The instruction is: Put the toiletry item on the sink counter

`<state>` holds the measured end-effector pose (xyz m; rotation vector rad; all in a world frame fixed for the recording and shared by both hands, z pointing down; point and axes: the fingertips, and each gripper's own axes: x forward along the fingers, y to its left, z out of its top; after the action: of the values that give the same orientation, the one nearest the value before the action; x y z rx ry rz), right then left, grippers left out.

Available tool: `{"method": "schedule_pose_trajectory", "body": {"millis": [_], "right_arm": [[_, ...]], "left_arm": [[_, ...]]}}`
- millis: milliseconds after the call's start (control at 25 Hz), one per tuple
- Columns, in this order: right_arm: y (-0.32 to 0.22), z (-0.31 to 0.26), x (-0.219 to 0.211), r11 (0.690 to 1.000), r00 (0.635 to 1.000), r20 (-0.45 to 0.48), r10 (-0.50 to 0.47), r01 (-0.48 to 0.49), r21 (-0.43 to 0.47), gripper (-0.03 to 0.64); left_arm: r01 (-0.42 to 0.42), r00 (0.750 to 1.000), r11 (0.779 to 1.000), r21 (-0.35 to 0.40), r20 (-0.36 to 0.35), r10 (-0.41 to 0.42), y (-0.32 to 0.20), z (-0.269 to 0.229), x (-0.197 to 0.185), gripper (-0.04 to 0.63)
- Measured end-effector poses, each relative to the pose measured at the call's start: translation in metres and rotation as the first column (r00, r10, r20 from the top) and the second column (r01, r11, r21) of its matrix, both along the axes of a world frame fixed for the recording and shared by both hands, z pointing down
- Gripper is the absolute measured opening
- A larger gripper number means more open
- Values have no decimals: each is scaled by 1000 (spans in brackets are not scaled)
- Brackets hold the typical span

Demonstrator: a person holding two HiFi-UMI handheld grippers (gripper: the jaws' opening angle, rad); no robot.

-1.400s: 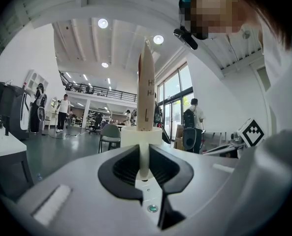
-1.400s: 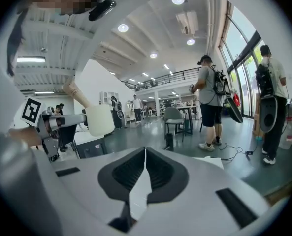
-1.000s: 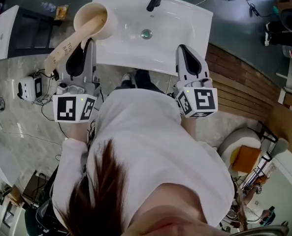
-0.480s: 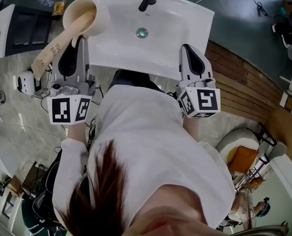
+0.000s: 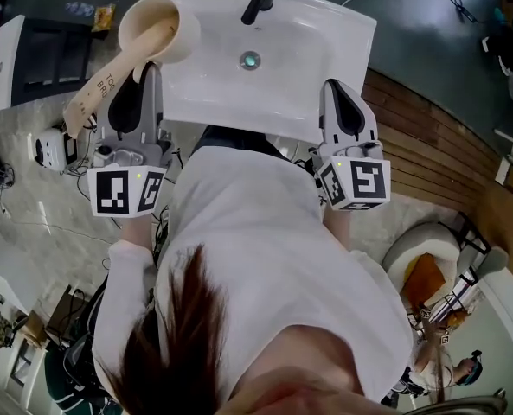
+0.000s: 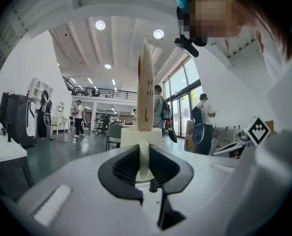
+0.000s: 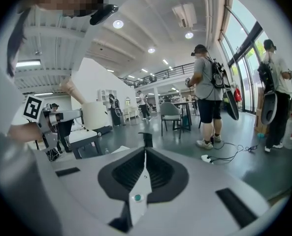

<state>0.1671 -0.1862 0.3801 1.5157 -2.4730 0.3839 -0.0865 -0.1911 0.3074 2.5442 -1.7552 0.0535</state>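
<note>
L hand-held gripper [image 5: 150, 69] grips cup [image 5: 157, 26] handle; edged fwd over sink [image 5: 312, 50] corner, set-down near. R hand-held gripper [image 5: 331, 85] shut, empty.

tool [image 6: 145, 154] clamping cup [image 6: 141, 135], beige pack [image 6: 146, 90] upright

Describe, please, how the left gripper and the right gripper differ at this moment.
The left gripper is shut on the handle of a beige cup with a long toothbrush box in it; the right gripper is shut on nothing. The left gripper sits beside the left edge of the sink, the right gripper over its front right corner. Both point towards the sink.
</note>
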Motion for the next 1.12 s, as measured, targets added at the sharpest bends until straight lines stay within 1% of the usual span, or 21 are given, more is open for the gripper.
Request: {"method": "schedule_pose_trajectory", "body": {"millis": [400, 640, 1120], "right_arm": [[-21, -18, -13, 997, 998, -16, 62, -62, 44, 12], [-36, -26, -24, 995, 996, -26, 85, -83, 56, 12], [-40, -30, -29, 992, 993, -39, 111, -109, 69, 12]], "left_arm": [[-21, 1000, 1000, 23, 1, 21, -29, -8, -24, 48], [-33, 999, 999, 15, -6, 33, -49, -5, -38, 48], [-53, 998, 999, 11, -23, 54, -58, 2, -43, 48]]}}
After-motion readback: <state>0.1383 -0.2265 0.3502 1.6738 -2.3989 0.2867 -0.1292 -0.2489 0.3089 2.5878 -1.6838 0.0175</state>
